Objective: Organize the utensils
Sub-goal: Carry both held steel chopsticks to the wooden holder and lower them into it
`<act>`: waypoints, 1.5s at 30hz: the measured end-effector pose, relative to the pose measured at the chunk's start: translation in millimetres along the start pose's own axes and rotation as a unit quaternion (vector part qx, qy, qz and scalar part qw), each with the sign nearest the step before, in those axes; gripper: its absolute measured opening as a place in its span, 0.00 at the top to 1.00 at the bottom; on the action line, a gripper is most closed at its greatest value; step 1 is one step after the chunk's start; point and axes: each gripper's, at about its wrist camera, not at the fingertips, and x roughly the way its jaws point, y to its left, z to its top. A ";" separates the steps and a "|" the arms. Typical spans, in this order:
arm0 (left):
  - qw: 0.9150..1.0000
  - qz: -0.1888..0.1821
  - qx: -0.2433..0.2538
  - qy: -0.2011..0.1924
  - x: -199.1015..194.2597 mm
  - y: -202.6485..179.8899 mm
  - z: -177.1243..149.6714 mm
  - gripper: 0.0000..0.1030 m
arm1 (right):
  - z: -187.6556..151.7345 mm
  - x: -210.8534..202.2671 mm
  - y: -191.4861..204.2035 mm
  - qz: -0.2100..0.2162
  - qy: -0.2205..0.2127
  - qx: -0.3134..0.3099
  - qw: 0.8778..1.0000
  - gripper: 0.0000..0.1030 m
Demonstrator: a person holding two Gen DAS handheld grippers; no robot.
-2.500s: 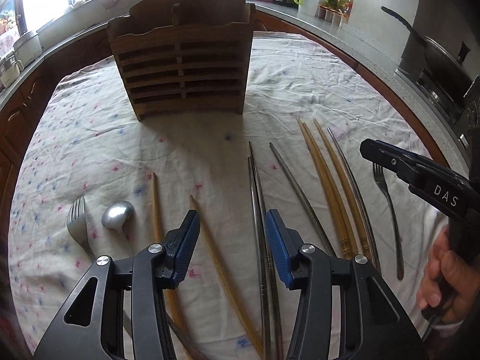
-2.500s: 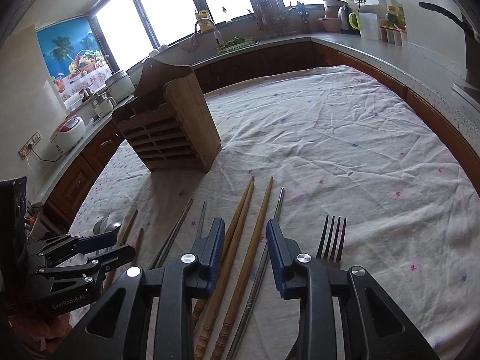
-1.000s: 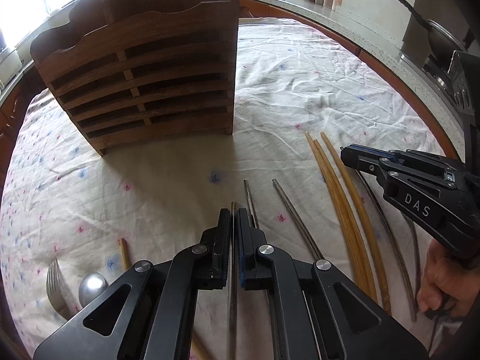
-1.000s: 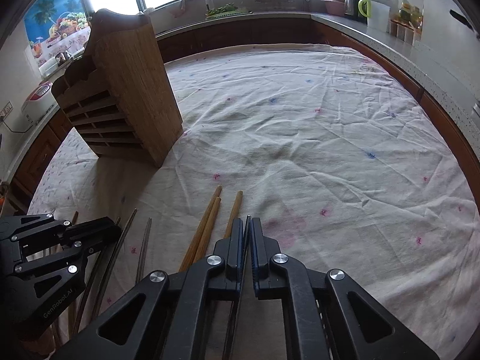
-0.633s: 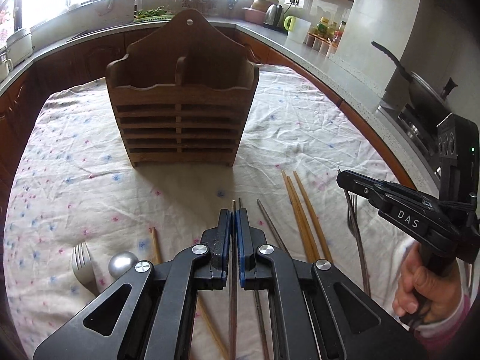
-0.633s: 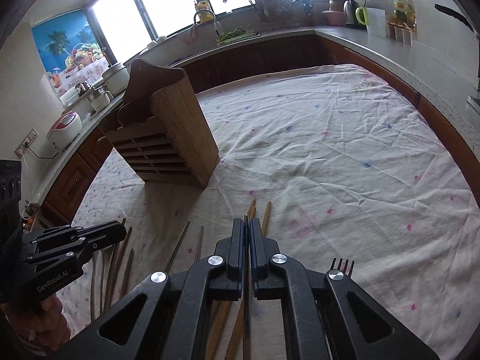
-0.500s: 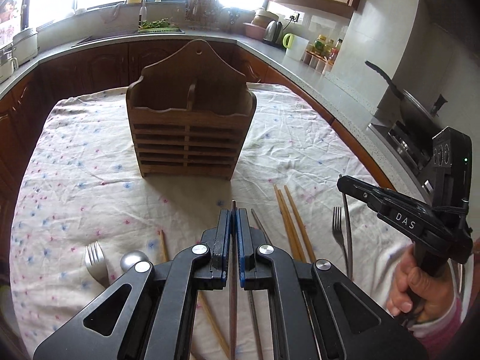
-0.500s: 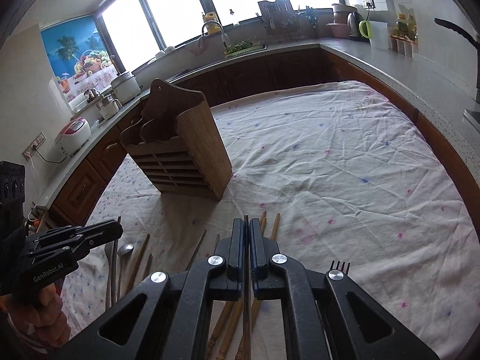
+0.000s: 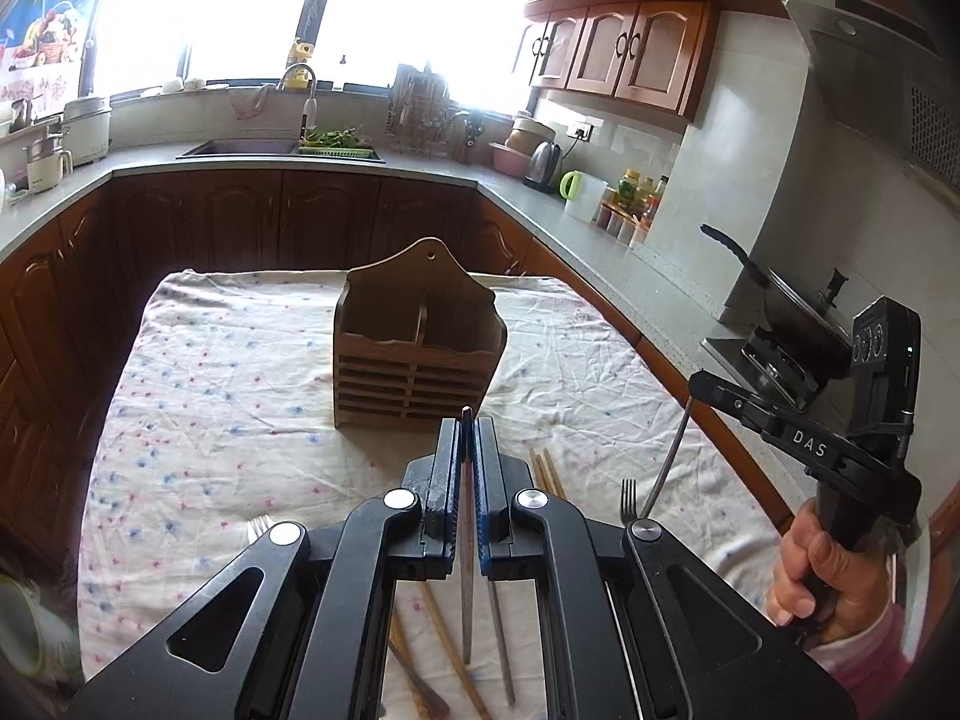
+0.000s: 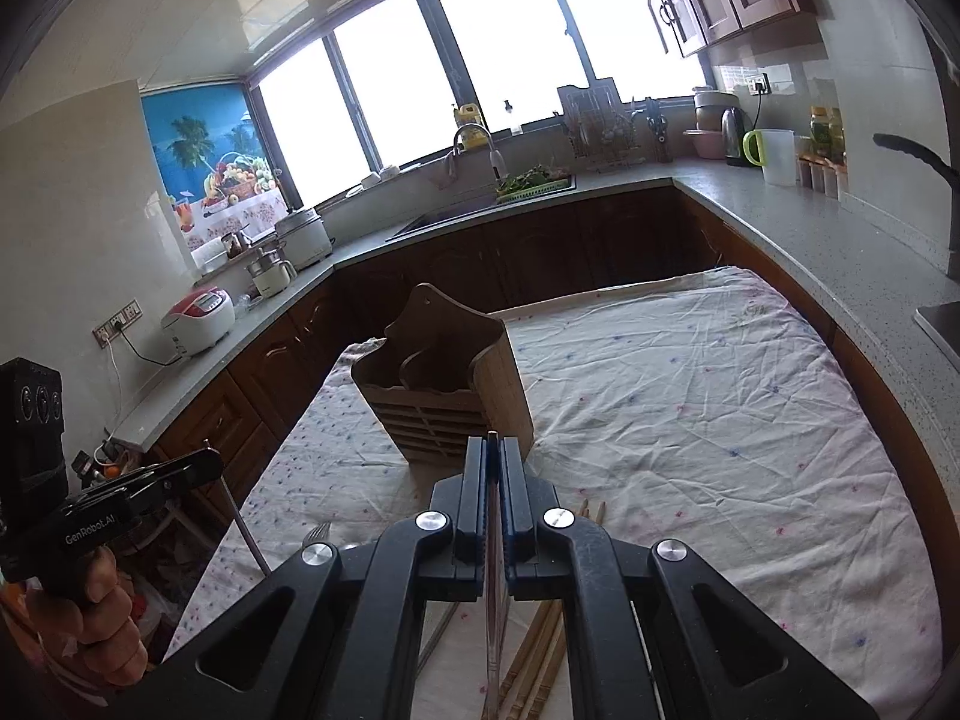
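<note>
A metal chopstick [image 9: 467,588] runs lengthwise between the left gripper [image 9: 466,444]'s clamped jaws, tip toward the wooden utensil holder [image 9: 420,354]. The right gripper [image 10: 491,468] pinches a second metal chopstick [image 10: 492,618] likewise (seen hanging slantwise in the left view). Both are above the floral tablecloth [image 9: 240,420], where wooden chopsticks [image 9: 546,471] and a fork [image 9: 628,499] lie.

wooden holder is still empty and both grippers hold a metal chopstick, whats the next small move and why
Probably carry the left hand-held gripper forward over the wooden holder and tip its metal chopstick down into a compartment. Both grippers are shut on chopsticks above the cloth, and the holder stands upright, apparently empty, straight ahead.
</note>
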 end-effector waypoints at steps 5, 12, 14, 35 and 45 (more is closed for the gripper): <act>1.000 0.005 -0.013 -0.016 -7.5 10.6 3.9 0.97 | 6.7 -4.9 6.8 0.008 -0.012 -0.005 1.000 0.96; 0.999 0.009 -0.026 -0.030 -11.7 20.3 10.1 0.97 | 12.4 -7.2 11.5 0.012 -0.024 -0.007 1.000 0.96; 0.999 0.010 -0.029 -0.035 -13.2 22.4 12.8 0.97 | 15.7 -7.4 11.6 0.012 -0.027 -0.008 1.000 0.96; 0.992 0.029 -0.033 -0.116 -18.2 40.0 85.3 0.97 | 79.3 1.5 17.5 0.020 -0.096 -0.005 0.995 0.96; 0.985 0.041 -0.042 -0.162 7.7 56.5 141.2 0.97 | 133.6 35.4 22.8 0.018 -0.138 -0.004 0.990 0.96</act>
